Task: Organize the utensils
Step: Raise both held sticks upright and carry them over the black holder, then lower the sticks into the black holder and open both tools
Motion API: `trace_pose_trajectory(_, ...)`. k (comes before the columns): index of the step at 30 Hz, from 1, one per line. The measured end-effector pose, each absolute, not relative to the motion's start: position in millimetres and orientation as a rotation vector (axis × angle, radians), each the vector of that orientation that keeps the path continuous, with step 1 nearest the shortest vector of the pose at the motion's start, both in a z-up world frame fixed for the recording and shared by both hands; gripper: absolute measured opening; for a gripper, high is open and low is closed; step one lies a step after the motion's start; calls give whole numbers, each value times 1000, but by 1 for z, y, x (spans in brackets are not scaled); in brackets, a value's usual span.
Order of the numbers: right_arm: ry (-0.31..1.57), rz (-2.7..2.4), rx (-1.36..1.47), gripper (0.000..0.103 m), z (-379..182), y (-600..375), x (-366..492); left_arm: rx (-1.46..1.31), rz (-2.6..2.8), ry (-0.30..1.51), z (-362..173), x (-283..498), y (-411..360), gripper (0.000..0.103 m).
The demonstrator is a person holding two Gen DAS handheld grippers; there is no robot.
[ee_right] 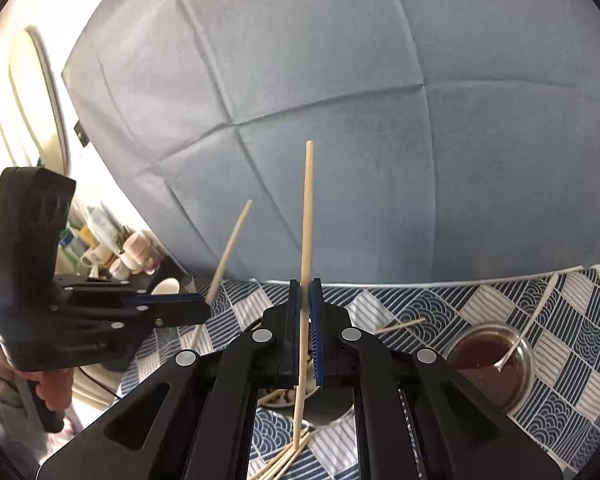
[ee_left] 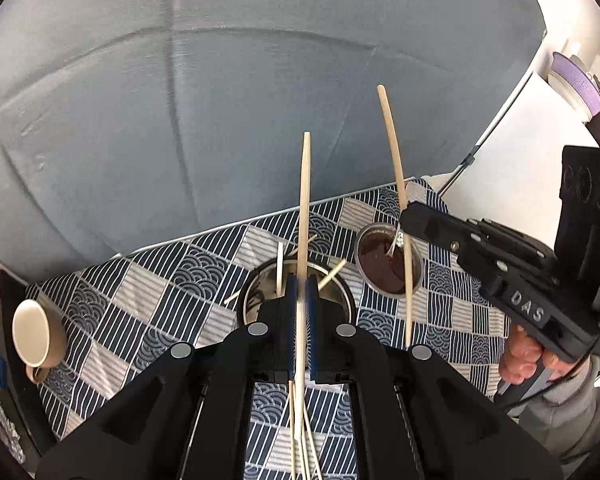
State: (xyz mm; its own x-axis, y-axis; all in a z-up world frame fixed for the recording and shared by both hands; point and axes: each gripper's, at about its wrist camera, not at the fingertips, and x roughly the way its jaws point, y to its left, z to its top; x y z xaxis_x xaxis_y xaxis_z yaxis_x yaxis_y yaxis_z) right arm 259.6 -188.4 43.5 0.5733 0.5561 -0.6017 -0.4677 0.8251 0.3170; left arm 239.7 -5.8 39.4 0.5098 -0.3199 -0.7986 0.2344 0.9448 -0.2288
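My left gripper (ee_left: 300,298) is shut on a pale wooden chopstick (ee_left: 304,200) that stands upright above a steel cup (ee_left: 256,292) with several chopsticks leaning in it. My right gripper (ee_right: 306,300) is shut on another chopstick (ee_right: 307,216), also upright. In the left wrist view the right gripper (ee_left: 410,216) holds its chopstick (ee_left: 394,152) over a steel bowl (ee_left: 388,260) of brown liquid with a spoon. In the right wrist view the left gripper (ee_right: 204,306) holds its chopstick (ee_right: 230,248). Loose chopsticks (ee_left: 304,448) lie on the cloth near me.
A blue and white patterned cloth (ee_left: 140,304) covers the table. A beige mug (ee_left: 36,332) lies on its side at the left edge. The bowl of brown liquid (ee_right: 492,364) sits at the right. A grey-blue backdrop (ee_left: 220,100) stands behind the table.
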Motion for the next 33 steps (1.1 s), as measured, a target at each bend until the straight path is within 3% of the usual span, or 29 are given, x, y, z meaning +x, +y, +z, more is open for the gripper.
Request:
trace_pose_trajectory(15, 655, 666, 202, 5, 24, -174, 292, -88, -375, 691, 31, 263, -13, 5)
trace_pose_trajectory(26, 664, 665, 151, 7, -8, -167, 283, -240, -288, 720, -21, 260, 12, 5)
trace_pose_trajectory(33, 687, 659, 140, 7, -14, -167, 277, -217, -269, 695, -21, 247, 16, 5)
